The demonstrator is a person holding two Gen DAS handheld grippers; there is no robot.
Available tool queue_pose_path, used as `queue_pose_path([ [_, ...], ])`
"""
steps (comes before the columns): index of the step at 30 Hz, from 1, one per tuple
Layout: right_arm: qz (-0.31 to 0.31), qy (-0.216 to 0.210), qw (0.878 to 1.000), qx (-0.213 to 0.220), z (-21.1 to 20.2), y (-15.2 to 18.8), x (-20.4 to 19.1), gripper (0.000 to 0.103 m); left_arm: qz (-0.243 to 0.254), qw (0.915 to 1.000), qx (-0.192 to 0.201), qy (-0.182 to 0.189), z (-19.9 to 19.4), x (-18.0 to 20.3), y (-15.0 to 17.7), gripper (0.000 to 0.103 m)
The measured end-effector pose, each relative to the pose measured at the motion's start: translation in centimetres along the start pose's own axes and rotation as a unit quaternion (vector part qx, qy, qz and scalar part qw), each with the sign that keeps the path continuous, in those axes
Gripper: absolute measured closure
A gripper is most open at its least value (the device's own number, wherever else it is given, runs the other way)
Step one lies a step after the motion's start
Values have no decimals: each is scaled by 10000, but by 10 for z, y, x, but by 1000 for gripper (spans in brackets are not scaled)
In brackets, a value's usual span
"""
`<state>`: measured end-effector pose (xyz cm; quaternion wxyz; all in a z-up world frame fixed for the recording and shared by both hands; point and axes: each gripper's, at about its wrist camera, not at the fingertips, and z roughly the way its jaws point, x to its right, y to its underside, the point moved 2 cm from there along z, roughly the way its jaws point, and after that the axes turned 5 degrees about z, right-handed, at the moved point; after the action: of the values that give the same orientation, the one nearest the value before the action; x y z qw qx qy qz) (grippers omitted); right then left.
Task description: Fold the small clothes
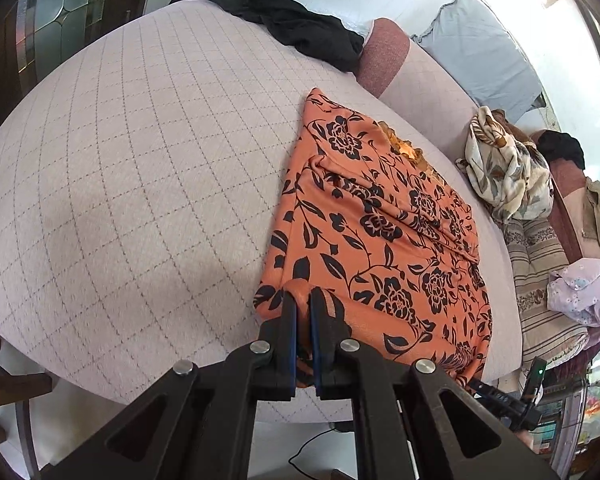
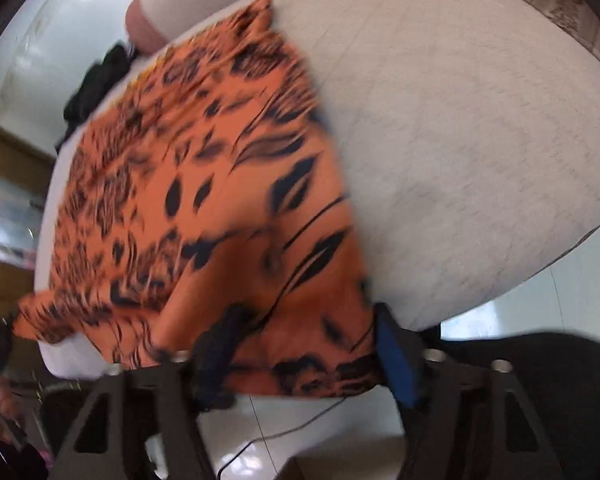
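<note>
An orange garment with a black flower print (image 1: 380, 220) lies spread on the pale quilted cushion (image 1: 140, 160). My left gripper (image 1: 304, 296) is shut on the garment's near left corner, and a fold of orange cloth is pinched between its blue pads. The right wrist view is blurred. There the same garment (image 2: 204, 184) covers the left half of the cushion (image 2: 460, 140). My right gripper (image 2: 304, 320) stands open at the garment's near edge. Its fingers are wide apart, with the hem lying between them and hanging over the cushion's front.
A black garment (image 1: 300, 28) lies at the cushion's far edge. At the right are a blue pillow (image 1: 476, 52), a cream floral cloth (image 1: 508, 172), a striped cushion (image 1: 540, 280) and a lilac cloth (image 1: 588, 288). A cable runs across the tiled floor (image 2: 280, 432) below the front edge.
</note>
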<state>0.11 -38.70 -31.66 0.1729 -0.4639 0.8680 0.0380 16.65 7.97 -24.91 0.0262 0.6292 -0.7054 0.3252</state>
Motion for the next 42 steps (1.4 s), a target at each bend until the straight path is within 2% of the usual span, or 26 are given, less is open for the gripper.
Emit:
queue_pose_path([
  [2,-203,97,9997,63,-3,3,-6,76,-37,10000,-5,22,-1,-2,1,97],
  [3,-244,-9,9997,13,-6,3,-7,95,-55,10000,-13,45,-2,-3,1,97],
  [5,-216,-359,9990,-164,-14,0,-10,95,-68,9999,-25,86,-5,-3,0,97],
  [7,-216,-701,9971,-182,-26,-4,-17,95,-44,9999,-23,112,-7,-2,-3,97],
  [9,-154,-1214,9924,-147,-42,-15,-23,95,-13,9999,-17,131,-10,1,-9,97],
  [11,-152,-1645,9863,-2,-60,-29,-33,95,16,9999,-14,142,-12,4,-17,97],
  [15,-65,-2173,9751,444,-91,-69,-52,95,128,9998,76,117,-14,13,-52,97],
  [18,27,-2324,9687,867,-108,-116,-63,95,254,9996,148,21,-8,19,-88,97],
  [22,267,-2465,9593,1351,-106,-189,-74,95,318,9992,220,-53,21,30,-154,97],
  [25,486,-2435,9559,1569,-80,-249,-87,95,184,9996,221,-50,59,33,-200,97],
  [28,965,-2547,9479,1652,-41,-294,-89,95,111,9992,288,-239,112,31,-234,97],
  [30,1167,-2631,9421,1722,-14,-310,-86,91,-67,9993,183,-308,153,21,-244,97],
  [32,1465,-2509,9438,1572,22,-318,-78,89,-320,9985,72,-443,181,6,-246,95],
  [33,1668,-2556,9417,1413,40,-317,-70,80,-439,9979,68,-466,191,-2,-245,89],
  [34,1941,-2642,9354,1322,58,-314,-58,58,-590,9974,138,-388,197,-10,-243,81],
  [35,2224,-2666,9300,1205,69,-314,-48,48,-770,9964,270,-245,198,-17,-241,77],
  [37,2539,-3107,9096,1079,69,-322,-35,41,-1242,9896,719,65,185,-31,-235,67],
  [38,2518,-3181,9051,1272,57,-324,-32,39,-1458,9843,979,177,174,-37,-232,65],
  [39,2446,-3119,9037,1621,42,-325,-28,32,-1630,9782,1262,237,160,-41,-229,62],
  [40,2290,-2953,9043,2062,23,-324,-27,31,-1746,9712,1606,231,142,-43,-224,57],
  [42,1897,-2798,9112,2357,2,-322,-34,31,-1763,9602,2161,-148,105,-38,-212,49],
])
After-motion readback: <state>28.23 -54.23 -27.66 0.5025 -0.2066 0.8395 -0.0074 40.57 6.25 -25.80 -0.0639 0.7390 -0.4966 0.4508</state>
